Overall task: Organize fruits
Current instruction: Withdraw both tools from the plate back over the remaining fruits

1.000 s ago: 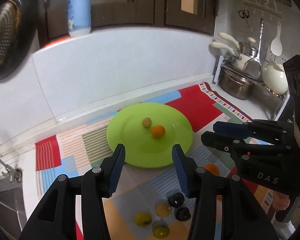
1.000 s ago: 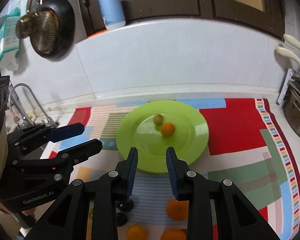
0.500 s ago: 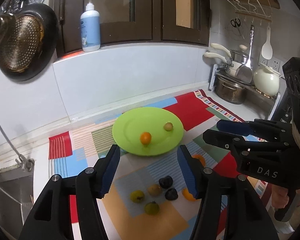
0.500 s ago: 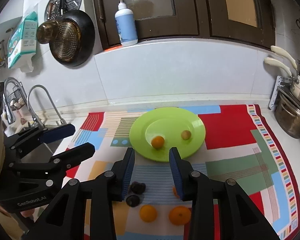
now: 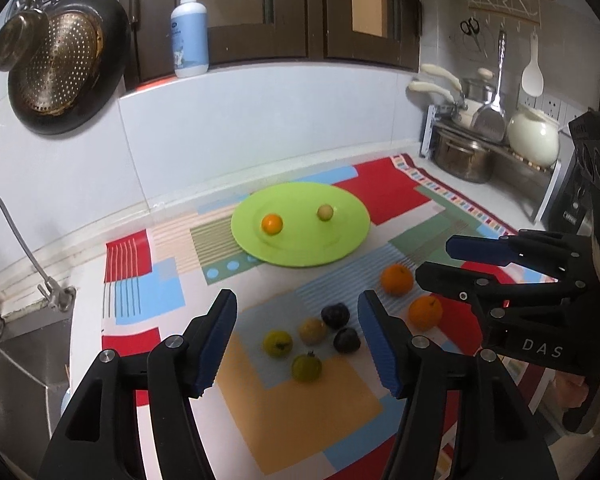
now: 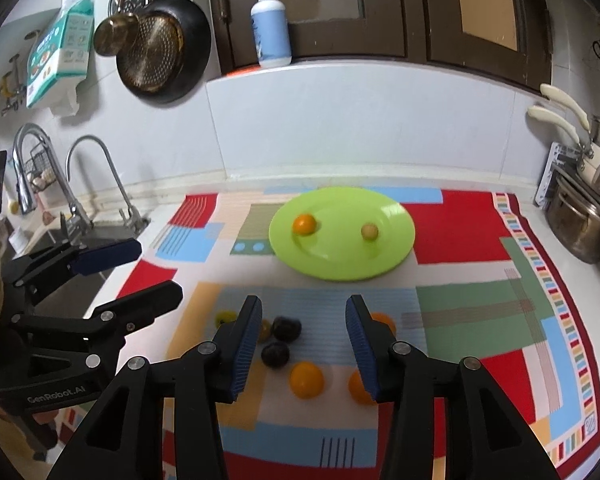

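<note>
Both tools were seen empty, jaws just parting — left tool [image 5: 296, 336] wider than right tool [image 6: 302, 346]. Two fruits lay on the green plate [image 6: 396, 256]; the rest remained on the mat [image 5: 300, 404]. Risk noted — round fruit could be nudged and rolled off the table.

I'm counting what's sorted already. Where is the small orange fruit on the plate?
In the left wrist view the small orange fruit sits on the left part of the green plate, apart from the pale yellowish fruit.
</note>
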Motion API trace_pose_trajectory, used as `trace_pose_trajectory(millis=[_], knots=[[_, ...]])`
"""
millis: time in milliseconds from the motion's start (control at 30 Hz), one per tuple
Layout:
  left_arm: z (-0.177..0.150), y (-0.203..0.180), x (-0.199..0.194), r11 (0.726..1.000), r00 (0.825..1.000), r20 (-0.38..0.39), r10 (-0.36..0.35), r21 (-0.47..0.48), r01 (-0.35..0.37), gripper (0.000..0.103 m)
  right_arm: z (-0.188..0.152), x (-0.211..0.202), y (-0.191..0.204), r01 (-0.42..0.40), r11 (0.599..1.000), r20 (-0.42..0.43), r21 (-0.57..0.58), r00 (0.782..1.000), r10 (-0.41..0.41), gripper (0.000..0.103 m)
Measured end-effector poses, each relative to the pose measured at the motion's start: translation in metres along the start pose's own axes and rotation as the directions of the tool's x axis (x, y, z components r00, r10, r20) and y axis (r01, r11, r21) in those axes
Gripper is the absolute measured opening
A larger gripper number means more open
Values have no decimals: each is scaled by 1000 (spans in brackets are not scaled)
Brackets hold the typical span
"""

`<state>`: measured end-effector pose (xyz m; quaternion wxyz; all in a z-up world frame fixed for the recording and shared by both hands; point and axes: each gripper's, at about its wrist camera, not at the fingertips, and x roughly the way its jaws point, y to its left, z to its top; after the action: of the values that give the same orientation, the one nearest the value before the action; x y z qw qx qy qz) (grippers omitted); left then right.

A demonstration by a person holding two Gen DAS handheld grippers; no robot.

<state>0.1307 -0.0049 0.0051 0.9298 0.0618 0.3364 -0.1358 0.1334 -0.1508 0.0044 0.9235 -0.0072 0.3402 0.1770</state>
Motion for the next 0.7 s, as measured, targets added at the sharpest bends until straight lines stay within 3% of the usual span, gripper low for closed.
trace_pose_trajectory(millis=[700], knots=[[-46,-5,49,999,985,-173,-24,22,29,62,-46,44,-6,-13,999,-206,33,978,20,45]])
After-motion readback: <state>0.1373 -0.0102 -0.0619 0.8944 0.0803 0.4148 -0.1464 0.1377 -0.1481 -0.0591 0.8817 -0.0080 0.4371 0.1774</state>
